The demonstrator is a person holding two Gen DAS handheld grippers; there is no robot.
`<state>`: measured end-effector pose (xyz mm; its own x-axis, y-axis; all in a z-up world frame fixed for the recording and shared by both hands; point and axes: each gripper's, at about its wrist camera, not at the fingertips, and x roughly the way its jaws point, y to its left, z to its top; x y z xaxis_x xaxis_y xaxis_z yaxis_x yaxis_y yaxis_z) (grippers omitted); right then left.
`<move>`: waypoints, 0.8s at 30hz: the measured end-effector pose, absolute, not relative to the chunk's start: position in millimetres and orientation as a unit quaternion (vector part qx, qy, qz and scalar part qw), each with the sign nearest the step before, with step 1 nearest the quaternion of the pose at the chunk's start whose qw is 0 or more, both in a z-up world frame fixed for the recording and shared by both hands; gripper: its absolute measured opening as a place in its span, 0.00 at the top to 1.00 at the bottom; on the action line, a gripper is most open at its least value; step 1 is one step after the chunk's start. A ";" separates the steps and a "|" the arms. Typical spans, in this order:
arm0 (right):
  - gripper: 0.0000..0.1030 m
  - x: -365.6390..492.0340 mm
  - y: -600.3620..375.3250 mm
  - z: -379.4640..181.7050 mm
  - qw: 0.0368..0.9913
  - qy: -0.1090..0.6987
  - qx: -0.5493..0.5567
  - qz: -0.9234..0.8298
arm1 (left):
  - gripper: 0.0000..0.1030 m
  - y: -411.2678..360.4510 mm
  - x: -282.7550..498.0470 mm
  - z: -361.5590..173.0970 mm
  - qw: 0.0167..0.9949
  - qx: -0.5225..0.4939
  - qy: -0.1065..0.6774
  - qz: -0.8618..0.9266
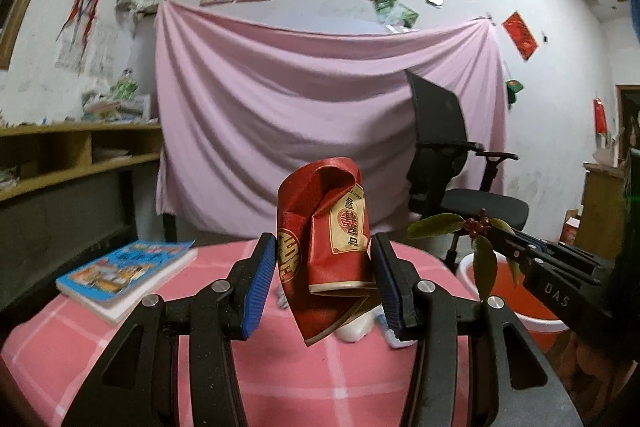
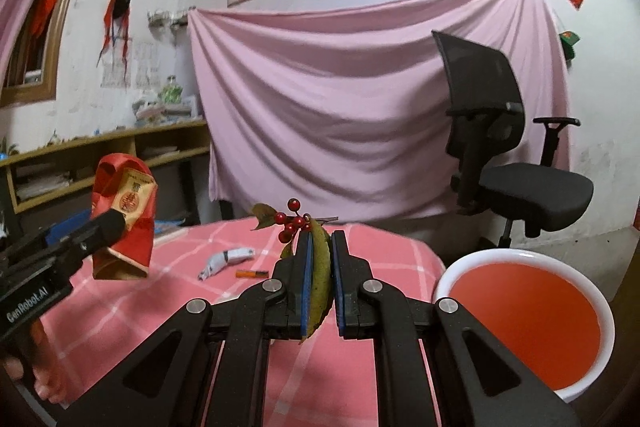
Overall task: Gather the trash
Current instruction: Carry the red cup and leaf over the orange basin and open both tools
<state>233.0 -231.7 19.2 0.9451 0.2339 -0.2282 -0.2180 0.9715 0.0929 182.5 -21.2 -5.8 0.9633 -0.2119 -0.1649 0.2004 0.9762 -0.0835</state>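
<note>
A crumpled red paper cup (image 1: 322, 235) hangs above the pink checked tablecloth (image 1: 320, 379), with my left gripper (image 1: 324, 279) shut on it. The same cup (image 2: 124, 219) shows at the left of the right wrist view, held up by the left gripper (image 2: 108, 227). My right gripper (image 2: 320, 267) is shut on a sprig with green leaves and red berries (image 2: 318, 267); the sprig (image 1: 476, 231) also shows in the left wrist view, to the right of the cup, at the right gripper's tip (image 1: 504, 239). A red basin with a white rim (image 2: 524, 319) sits low at the right.
A crumpled white wrapper (image 2: 226, 259) and a small orange stick (image 2: 252, 273) lie on the tablecloth. A colourful book (image 1: 124, 267) rests at the table's left. A black office chair (image 2: 500, 147) stands behind the basin, a pink sheet (image 1: 320, 107) hangs on the wall, wooden shelves (image 1: 72, 151) at left.
</note>
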 end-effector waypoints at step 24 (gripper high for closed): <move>0.92 228.2 -368.6 14.1 0.975 0.149 0.150 -0.062 | 0.58 -205.9 250.1 0.4 0.948 0.017 0.167 -0.269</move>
